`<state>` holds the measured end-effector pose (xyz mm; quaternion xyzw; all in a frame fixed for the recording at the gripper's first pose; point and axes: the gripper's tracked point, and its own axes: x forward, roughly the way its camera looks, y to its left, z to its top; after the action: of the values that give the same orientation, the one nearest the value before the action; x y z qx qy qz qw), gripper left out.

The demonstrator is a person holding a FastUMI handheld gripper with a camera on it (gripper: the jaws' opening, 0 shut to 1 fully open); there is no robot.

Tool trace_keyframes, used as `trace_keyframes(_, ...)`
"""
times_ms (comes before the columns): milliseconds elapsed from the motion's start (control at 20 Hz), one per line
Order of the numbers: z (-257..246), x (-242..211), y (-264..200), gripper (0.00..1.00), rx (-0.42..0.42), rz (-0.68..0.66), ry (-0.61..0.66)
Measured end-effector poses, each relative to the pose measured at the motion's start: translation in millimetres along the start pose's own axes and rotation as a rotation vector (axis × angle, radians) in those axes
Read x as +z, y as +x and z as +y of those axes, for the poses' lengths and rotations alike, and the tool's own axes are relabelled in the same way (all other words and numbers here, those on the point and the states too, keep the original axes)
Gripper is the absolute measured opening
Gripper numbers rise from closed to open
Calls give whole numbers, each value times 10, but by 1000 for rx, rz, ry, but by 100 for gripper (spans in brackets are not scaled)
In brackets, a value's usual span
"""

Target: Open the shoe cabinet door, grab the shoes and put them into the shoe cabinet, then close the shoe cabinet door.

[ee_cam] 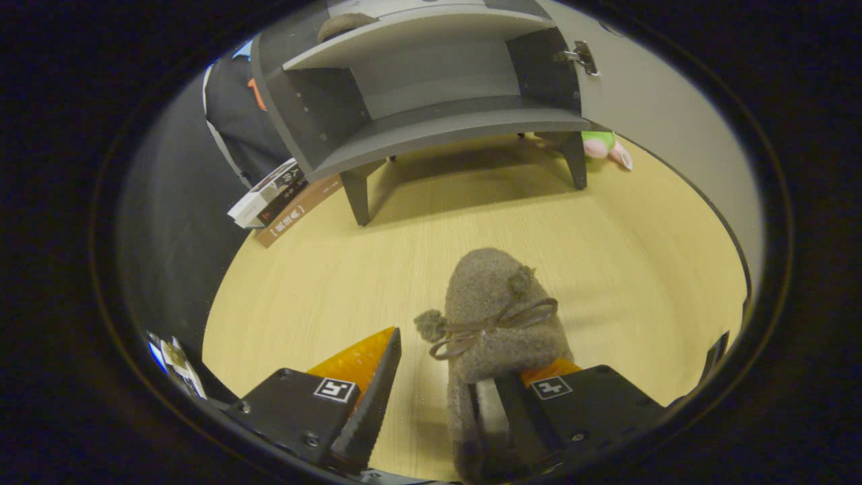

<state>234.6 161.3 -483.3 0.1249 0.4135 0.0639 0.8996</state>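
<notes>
The gripper [444, 377] sits low over a pale wooden floor [323, 296], its two fingers reaching forward with a clear gap between them. The left finger [367, 364] stands free, touching nothing. The right finger is mostly covered by a fuzzy grey-brown slipper [498, 316], which seems to be draped over it or slipped onto it; whether anything presses on the slipper from the other side cannot be told, but the left finger is apart from it, so the jaws stand fairly wide and are not clamped on the shoe. The slipper has a thin brown bow [498, 327] across its top with a small pompom [429, 325] hanging toward the gap between the fingers, and its toe points ahead toward the cabinet. Beyond the fingers, bare floor stretches to a grey shoe cabinet [431, 128] standing on short dark legs [357, 195]. Its door [667, 114] is swung open to the right, with a metal hinge [582, 57] showing at the cabinet's right front edge. The lower shelf is open to view, and on the shelf above it, near the left wall, a rounded grey-brown shape [343, 23] like a second slipper rests. Left of the cabinet's front leg, a small stack of books [279, 199] lies on the floor near its edge. Behind the cabinet's right leg, a green and pink soft toy [606, 147] lies on the floor.
</notes>
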Motion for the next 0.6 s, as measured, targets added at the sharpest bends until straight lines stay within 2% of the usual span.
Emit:
trace_keyframes(100, -15, -23, 55, 70, 2, 28, -9)
trace_keyframes(200, -137, -7, 82, 40, -16, 48, 2)
trace_keyframes(300, -82, -26, 47, 13, 19, 80, 4)
trace_keyframes(350, -63, 14, 15, 9, 32, 80, 3)
trace_keyframes(600, 76, 465, -451, 7, 66, 7, -55)
